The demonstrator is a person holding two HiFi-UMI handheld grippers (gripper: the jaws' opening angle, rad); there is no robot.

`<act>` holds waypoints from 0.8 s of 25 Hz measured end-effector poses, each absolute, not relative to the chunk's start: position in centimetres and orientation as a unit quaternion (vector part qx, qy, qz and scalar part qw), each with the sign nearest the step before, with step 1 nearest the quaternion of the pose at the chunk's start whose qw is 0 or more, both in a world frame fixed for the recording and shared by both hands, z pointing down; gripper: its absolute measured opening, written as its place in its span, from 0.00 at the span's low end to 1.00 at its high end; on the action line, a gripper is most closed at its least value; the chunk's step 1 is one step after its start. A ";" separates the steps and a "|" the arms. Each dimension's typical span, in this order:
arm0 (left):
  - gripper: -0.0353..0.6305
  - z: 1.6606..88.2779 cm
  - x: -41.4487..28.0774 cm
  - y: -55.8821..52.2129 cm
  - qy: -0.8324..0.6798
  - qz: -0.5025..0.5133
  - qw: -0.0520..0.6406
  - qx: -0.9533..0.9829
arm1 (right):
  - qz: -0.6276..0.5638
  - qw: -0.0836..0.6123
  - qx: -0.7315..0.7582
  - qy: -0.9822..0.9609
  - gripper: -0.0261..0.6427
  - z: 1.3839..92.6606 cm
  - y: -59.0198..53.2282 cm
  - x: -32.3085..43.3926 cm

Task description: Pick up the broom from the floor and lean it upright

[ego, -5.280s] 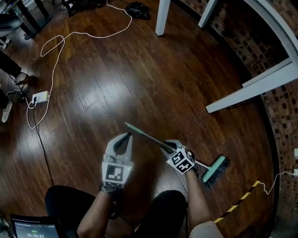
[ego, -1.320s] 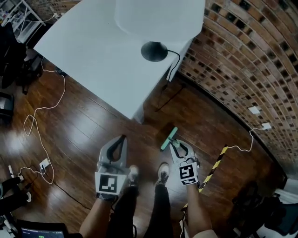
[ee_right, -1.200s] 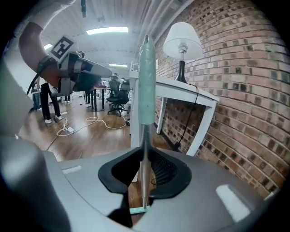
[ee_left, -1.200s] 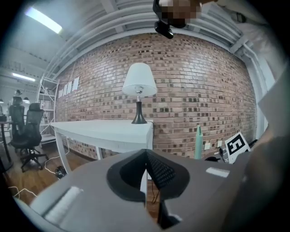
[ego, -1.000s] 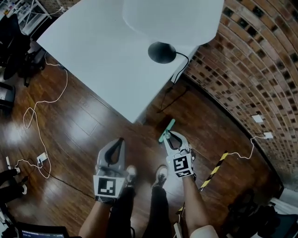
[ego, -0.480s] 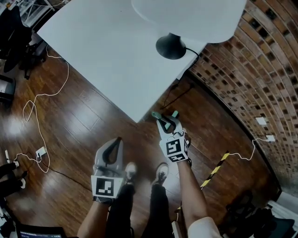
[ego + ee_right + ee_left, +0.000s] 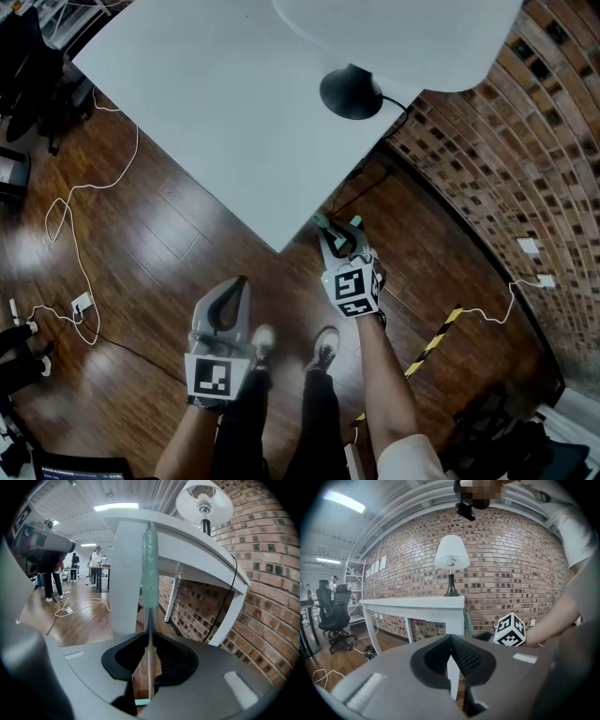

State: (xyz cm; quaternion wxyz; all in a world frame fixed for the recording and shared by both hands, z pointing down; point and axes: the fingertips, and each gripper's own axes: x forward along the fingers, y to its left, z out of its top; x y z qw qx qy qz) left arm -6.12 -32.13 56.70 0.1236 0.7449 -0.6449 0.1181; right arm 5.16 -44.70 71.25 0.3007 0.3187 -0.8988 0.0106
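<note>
Two grippers show below the person's arms in the head view, over a dark wooden floor [image 7: 141,272]. The right gripper [image 7: 149,639] is clenched on the broom [image 7: 150,569]. Its jaws pinch the thin metal shaft just below the pale green grip, and the handle stands upright between them. A short length of shaft ends in a green tip close under the jaws.

In the right gripper view the green grip rises in front of a white table leg [image 7: 125,573], and its top reaches about the level of the tabletop. From above, this gripper sits right at the near corner of the white table [image 7: 206,103]. I cannot tell whether the handle touches the table. The brush end of the broom is not in view.

The left gripper [image 7: 451,641] is closed with nothing between its jaws. It hangs lower and to the left of the right one, well apart from the broom. In its own view the right gripper's marker cube [image 7: 509,630] shows beside the table leg, with the green handle just left of the cube.

A lamp [image 7: 451,564] with a white shade and a black base stands on the table near the brick wall [image 7: 525,141]. A white cable [image 7: 80,206] loops across the floor at the left. A strip of yellow and black tape [image 7: 431,345] lies on the floor at the right. The person's two shoes [image 7: 264,345] stand between the arms.
</note>
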 end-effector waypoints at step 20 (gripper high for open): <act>0.06 56.7 -5.9 -32.3 -0.641 0.120 0.126 0.748 | -0.007 0.296 0.356 -0.886 0.21 70.4 -43.4 7.7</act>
